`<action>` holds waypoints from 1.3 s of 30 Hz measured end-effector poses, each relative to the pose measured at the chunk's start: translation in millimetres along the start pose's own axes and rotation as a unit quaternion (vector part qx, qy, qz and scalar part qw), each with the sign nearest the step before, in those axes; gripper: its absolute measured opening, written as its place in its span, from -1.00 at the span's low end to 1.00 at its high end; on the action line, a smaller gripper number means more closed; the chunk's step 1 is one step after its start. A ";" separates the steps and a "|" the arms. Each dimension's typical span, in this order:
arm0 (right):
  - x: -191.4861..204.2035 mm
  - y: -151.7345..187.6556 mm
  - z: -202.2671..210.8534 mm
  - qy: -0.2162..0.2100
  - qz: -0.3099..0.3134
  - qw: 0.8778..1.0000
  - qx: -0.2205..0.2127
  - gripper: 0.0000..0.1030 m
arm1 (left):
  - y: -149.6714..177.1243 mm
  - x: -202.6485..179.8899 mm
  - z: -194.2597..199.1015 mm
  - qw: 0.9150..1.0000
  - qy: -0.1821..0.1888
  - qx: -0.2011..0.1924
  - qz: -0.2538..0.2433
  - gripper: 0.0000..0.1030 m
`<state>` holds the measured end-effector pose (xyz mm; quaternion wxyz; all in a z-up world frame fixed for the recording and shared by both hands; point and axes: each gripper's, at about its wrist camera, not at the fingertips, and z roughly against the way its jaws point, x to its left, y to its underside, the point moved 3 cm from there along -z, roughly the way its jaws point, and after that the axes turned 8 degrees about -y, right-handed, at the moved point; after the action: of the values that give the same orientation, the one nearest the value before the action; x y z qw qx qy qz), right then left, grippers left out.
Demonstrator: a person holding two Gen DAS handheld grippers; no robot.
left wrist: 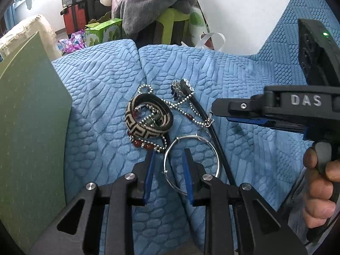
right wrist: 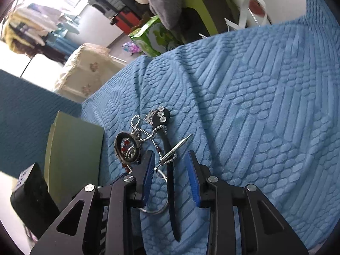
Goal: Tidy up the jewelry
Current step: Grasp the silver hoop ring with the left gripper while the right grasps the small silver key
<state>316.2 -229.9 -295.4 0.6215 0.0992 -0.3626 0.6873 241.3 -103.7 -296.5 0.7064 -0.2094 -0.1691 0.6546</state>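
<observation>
Left gripper [left wrist: 169, 155], jaws parted and gripping nothing, straddles the near-left rim of the silver hoop [left wrist: 191, 163] on the blue bedspread [left wrist: 102, 97]. Right gripper [right wrist: 170, 159], also unclenched, straddles the black strap [right wrist: 170, 182], whose long axis runs parallel to its fingers.

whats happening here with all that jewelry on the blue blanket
A person is sorting a tangled heap of jewelry on a blue blanket, with a handheld gripper in each hand. The left gripper has its tips down over the edge of a silver hoop, jaws partly apart and not yet pinching it. The right gripper straddles a black strap and a ball chain, also not clamped. A woven bangle lies in the heap, untouched.
</observation>
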 end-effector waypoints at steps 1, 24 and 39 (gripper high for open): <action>-1.5 -1.6 -1.4 -0.002 -0.005 1.000 -0.001 -0.47 | -0.5 -0.4 -0.1 1.000 -0.003 -0.001 -0.002 -0.57; 10.9 3.8 -16.1 0.061 0.047 0.997 0.010 -0.86 | -2.8 6.4 15.1 1.000 0.026 0.004 0.012 -0.95; -0.2 32.5 4.3 0.080 0.042 0.995 0.036 -0.86 | -6.9 15.4 20.1 0.997 0.066 0.019 0.046 -0.94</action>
<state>284.8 -231.6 -304.7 0.6153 0.0514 -0.2904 0.7310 238.3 -87.3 -276.3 0.6894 -0.2461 -0.0994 0.6740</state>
